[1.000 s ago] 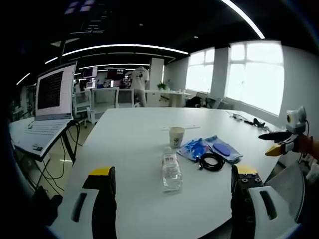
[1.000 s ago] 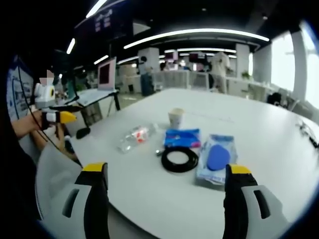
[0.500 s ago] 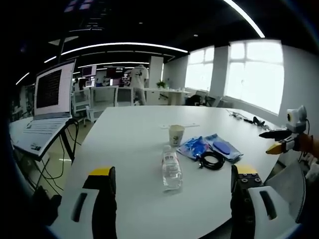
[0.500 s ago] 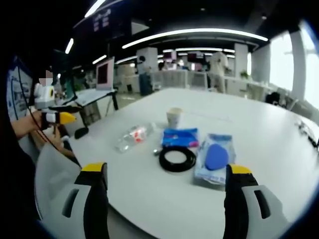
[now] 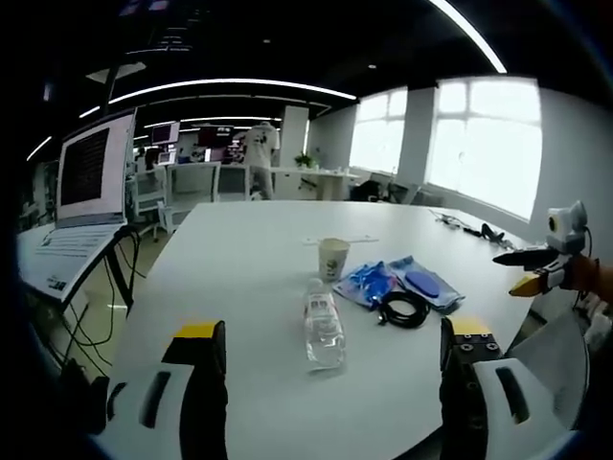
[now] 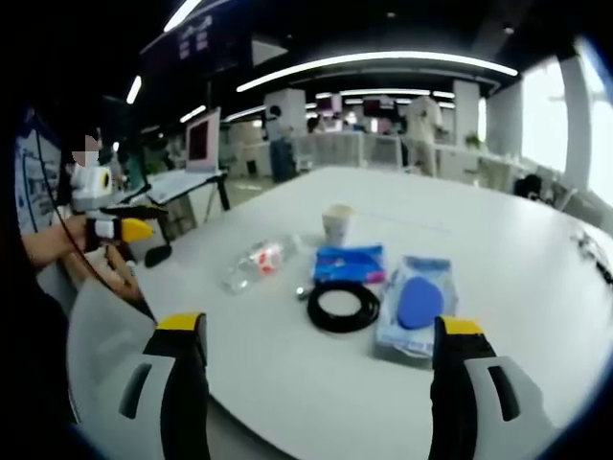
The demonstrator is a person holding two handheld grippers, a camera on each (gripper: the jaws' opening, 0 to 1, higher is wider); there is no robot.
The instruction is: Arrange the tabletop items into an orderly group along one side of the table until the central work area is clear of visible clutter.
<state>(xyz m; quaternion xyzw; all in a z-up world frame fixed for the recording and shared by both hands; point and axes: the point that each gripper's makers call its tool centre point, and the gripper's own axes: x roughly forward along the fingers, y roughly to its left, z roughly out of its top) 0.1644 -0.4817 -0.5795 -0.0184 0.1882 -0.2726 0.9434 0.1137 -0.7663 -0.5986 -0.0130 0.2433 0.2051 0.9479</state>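
Paper cup (image 5: 332,259) stands upright beyond the lying bottle (image 5: 323,330).

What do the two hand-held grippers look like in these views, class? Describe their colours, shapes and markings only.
Each gripper has two thick black jaws capped with yellow tips, flanked by pale grey-white housings with dark oblong slots. That holds for the left gripper and the right gripper alike. Seen from the side in the other's view, each tapers to a black-and-yellow point and carries a small white box on top.
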